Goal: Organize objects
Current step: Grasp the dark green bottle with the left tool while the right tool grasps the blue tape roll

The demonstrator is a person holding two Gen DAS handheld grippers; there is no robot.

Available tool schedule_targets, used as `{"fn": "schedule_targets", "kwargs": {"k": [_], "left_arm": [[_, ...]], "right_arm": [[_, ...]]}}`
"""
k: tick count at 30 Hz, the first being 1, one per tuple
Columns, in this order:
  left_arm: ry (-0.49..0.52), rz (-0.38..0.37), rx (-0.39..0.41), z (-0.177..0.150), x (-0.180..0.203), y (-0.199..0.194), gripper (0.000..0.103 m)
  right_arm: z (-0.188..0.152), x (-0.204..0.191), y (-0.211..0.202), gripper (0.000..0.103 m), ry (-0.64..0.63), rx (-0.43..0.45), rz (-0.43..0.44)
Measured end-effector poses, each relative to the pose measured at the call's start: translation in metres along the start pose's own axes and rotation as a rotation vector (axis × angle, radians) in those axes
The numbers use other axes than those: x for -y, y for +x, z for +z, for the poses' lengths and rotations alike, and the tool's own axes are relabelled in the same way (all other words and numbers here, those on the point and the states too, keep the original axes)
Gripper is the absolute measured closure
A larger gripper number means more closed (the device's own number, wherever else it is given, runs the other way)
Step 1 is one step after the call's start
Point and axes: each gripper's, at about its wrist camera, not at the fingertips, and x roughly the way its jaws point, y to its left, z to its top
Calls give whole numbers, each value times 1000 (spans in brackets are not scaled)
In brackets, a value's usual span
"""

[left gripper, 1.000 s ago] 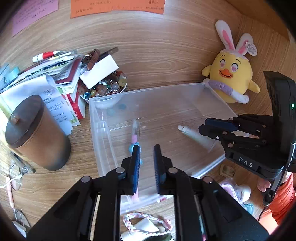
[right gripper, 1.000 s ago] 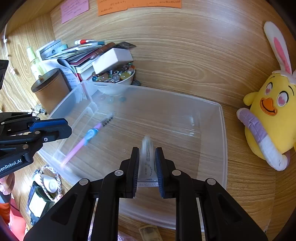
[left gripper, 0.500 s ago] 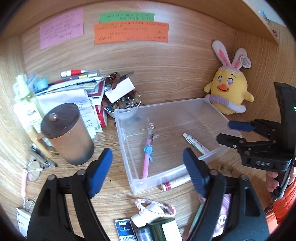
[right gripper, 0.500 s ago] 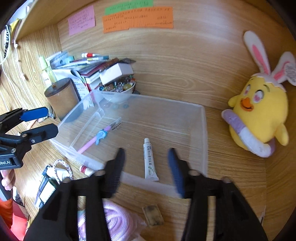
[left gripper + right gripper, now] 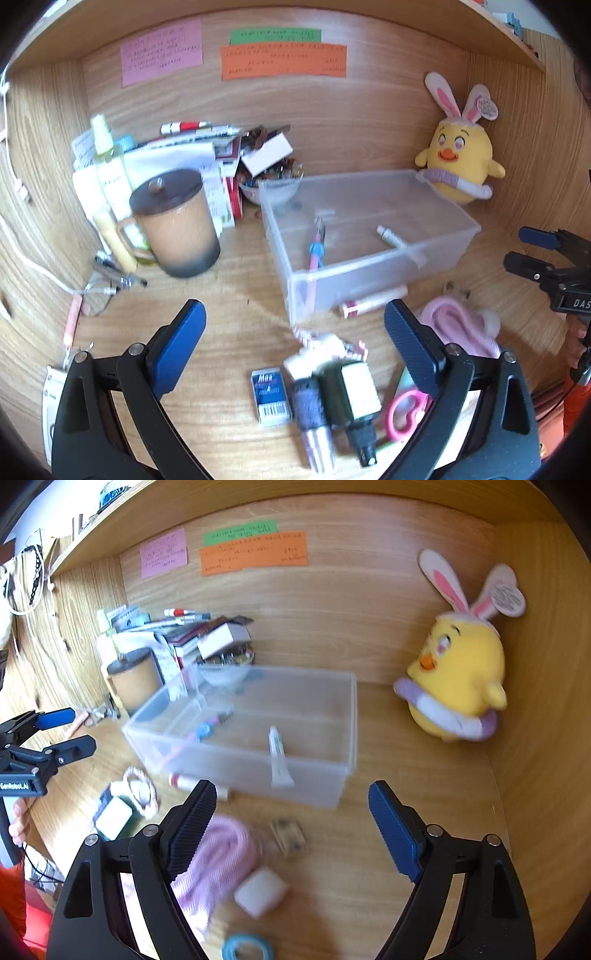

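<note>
A clear plastic bin (image 5: 369, 275) (image 5: 317, 786) stands on the wooden desk. Inside it lie a pink pen with a blue clip (image 5: 316, 253) (image 5: 204, 731) and a white tube (image 5: 391, 236) (image 5: 277, 749). My left gripper (image 5: 293, 314) hovers in front of the bin's near corner, jaws opening wide, nothing between them. My right gripper (image 5: 291, 794) hangs before the bin's front wall, jaws also opening and empty. Each gripper shows in the other's view: the right gripper (image 5: 532, 247) at the right edge, the left gripper (image 5: 48, 734) at the left edge.
A lidded brown mug (image 5: 173, 221), stacked books and a bead bowl (image 5: 269, 181) sit left of the bin; a yellow plush chick (image 5: 458, 166) stands right. In front lie a red-white tube (image 5: 373, 301), pink cloth (image 5: 458, 325), pink scissors (image 5: 402, 410), a dark bottle (image 5: 351, 391) and blue tape (image 5: 247, 949).
Both grippers opened: the left let go of the pink pen, the right let go of the white tube, both now lying in the bin. Both grippers pulled back from the bin.
</note>
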Motion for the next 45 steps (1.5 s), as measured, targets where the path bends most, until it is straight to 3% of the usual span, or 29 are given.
{"fn": "schedule_targets", "kwargs": {"k": [6,11,15,19,26,37,45], "left_arm": [[-43,5,-67,-32,-9,2,5],[-96,-37,-83,-49,-9,0,6],[-78,-63,-86,-53,6,-3,25],[-45,-77,-78,-53,22,-4,30],[-30,-103,-140,-61,38,10,58],[-46,-93,-165,-62,41,23,58],[-29,-78,-183,-60,45,40,62]], "right_arm": [[-37,6,-8,20,40,-44,-10],[-61,9,-9,20,85,-72,10],[-77,7,-8,21,105,-100,34],[-89,0,-7,22,96,-121,69],[-104,-8,-3,41,75,-160,120],[-110,-16,0,65,30,-153,102],[-111,-12,-1,66,40,-139,78]]}}
